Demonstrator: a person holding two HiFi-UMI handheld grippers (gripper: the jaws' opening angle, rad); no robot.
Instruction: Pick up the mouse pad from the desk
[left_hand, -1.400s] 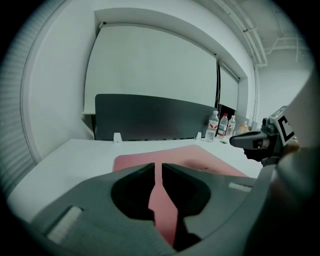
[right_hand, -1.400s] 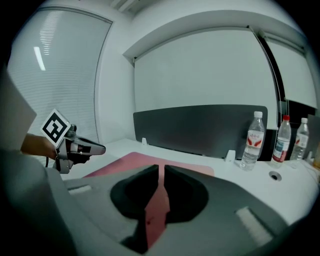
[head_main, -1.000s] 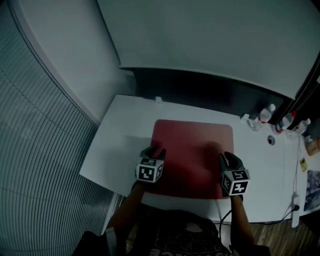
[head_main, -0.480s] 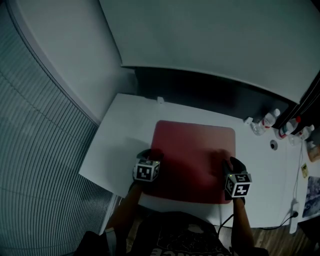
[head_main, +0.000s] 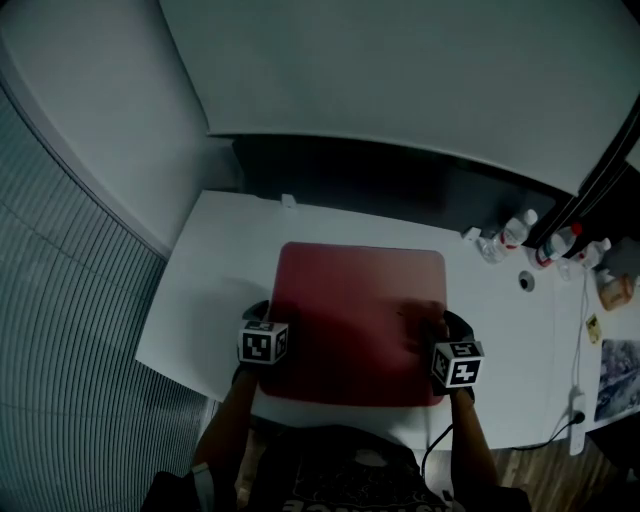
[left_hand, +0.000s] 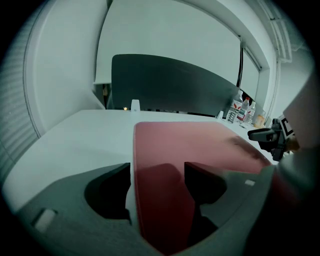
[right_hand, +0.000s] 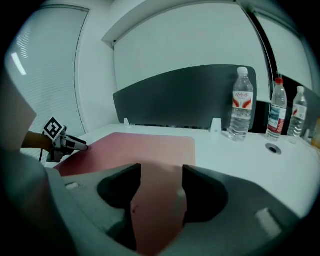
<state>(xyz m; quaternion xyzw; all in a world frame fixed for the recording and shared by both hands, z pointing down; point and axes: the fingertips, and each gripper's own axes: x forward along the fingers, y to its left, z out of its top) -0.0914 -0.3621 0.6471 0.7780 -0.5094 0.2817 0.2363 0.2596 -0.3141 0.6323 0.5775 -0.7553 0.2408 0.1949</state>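
Just-opened hand-held grippers (head_main: 262, 312) (head_main: 446, 326) astride mouse pad (head_main: 355, 310)

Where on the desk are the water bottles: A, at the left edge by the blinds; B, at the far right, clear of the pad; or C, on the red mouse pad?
B: the water bottles stand at the desk's far right, off the mouse pad.

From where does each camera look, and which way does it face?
Head view: above, steeply down at mouse pad, desk; both arms show.
Left gripper view: on left gripper, along its jaws, pad's left edge.
Right gripper view: on right gripper, along its jaws, pad's right edge.
Shared: pad; both jaws have just been opening, pad between them.
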